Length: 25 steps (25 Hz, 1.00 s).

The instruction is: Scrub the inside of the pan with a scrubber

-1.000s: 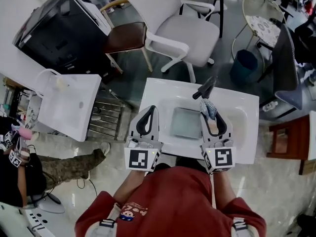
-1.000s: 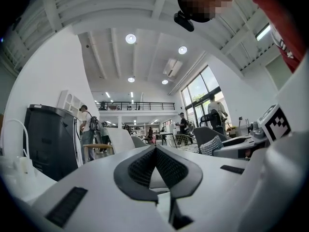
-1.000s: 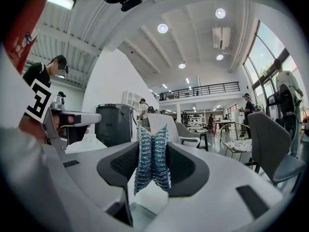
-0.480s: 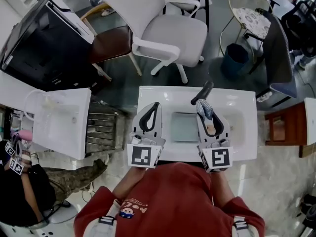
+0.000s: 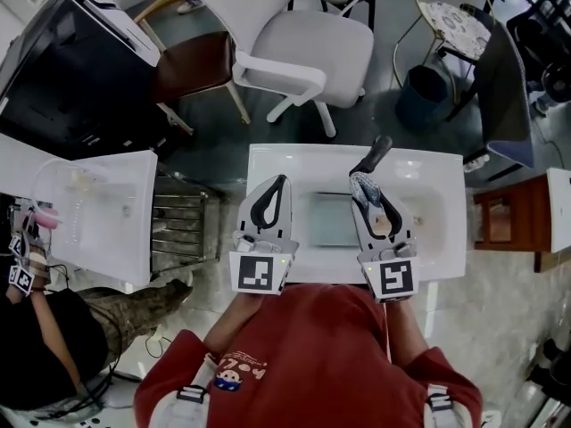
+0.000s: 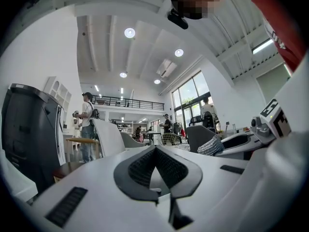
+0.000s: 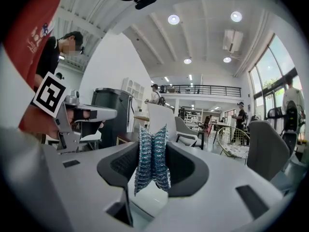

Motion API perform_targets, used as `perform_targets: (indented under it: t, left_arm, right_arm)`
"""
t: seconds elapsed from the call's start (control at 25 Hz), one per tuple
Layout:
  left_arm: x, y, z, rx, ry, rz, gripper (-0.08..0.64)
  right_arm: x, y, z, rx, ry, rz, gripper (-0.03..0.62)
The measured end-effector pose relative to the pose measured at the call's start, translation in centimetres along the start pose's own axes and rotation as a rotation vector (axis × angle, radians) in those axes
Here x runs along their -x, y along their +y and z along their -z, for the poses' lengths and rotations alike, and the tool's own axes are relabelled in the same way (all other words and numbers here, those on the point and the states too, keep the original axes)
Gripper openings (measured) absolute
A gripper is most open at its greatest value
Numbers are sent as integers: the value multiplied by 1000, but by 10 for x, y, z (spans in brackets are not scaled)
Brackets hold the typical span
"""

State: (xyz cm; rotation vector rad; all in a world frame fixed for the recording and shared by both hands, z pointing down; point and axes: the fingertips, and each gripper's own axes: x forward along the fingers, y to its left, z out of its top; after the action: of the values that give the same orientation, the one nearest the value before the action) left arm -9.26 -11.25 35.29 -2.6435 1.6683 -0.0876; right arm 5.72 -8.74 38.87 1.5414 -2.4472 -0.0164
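A white sink counter (image 5: 428, 239) is sitting beneath both grippers. A grey square pan (image 5: 332, 221) is lying in its basin, showing between the left gripper (image 5: 278, 184) and the right gripper (image 5: 359, 182). The pan's dark handle (image 5: 373, 156) is sticking out just beyond the right gripper's tip.

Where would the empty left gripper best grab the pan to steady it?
Probably by the black handle, reaching from above. It is long, narrow and juts from the pan's far right corner, over the sink rim; the right gripper holds the scrubber.
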Motion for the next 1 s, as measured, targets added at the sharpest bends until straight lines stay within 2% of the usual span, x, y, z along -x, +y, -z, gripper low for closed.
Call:
perform_targets:
  t: [0.12, 0.24, 0.44, 0.6, 0.72, 0.92, 1.0]
  left_arm:
    - [1, 2, 11, -5, 14, -3, 8]
    - [4, 3, 18, -5, 29, -6, 8]
    - [12, 2, 27, -6, 41, -7, 8]
    - [17, 6, 39, 13, 75, -25, 8]
    - [19, 13, 46, 20, 97, -47, 8]
    - [21, 16, 52, 15, 117, -58, 8]
    - [20, 16, 52, 16, 112, -59, 8]
  right_arm:
    - [-7, 11, 8, 54, 42, -61, 176]
    - [-16, 31, 29, 113, 121, -165, 176]
    - [-32, 73, 95, 229, 304, -392, 176]
    - [-33, 97, 159, 332, 491, -544, 176]
    - [-34, 106, 205, 449, 605, -616, 176]
    - [-37, 112, 256, 523, 727, -720, 176]
    - [-33, 116, 272, 557, 774, -786, 175]
